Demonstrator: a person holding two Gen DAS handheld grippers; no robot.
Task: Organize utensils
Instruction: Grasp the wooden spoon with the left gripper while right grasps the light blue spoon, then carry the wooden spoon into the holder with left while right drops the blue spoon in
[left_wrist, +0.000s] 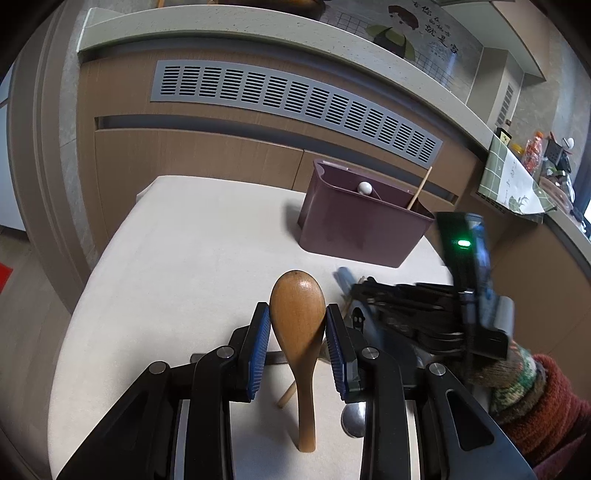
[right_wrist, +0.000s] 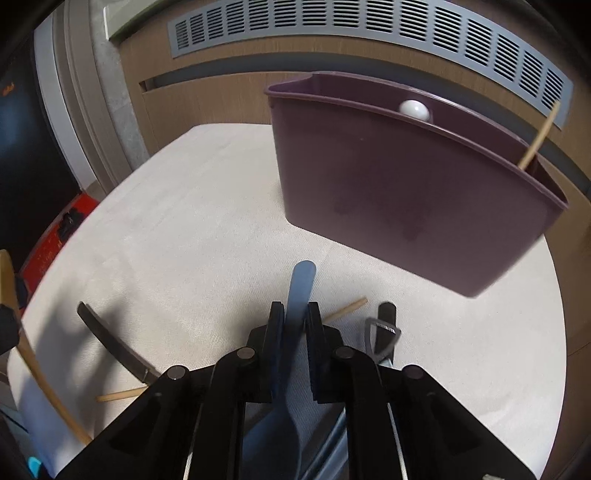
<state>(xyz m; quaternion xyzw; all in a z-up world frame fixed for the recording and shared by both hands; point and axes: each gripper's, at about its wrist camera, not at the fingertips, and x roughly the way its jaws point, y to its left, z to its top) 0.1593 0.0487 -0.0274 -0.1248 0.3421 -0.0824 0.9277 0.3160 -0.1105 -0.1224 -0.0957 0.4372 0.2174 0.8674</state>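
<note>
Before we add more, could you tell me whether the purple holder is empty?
Not empty: the purple holder already holds a white-tipped utensil and a chopstick.

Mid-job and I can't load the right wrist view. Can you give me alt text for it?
The right gripper has its jaws closed on a blue utensil handle above the white table. A purple utensil holder stands ahead, holding a white-knobbed item and one chopstick. Chopsticks and dark utensils lie loose on the table.
</note>
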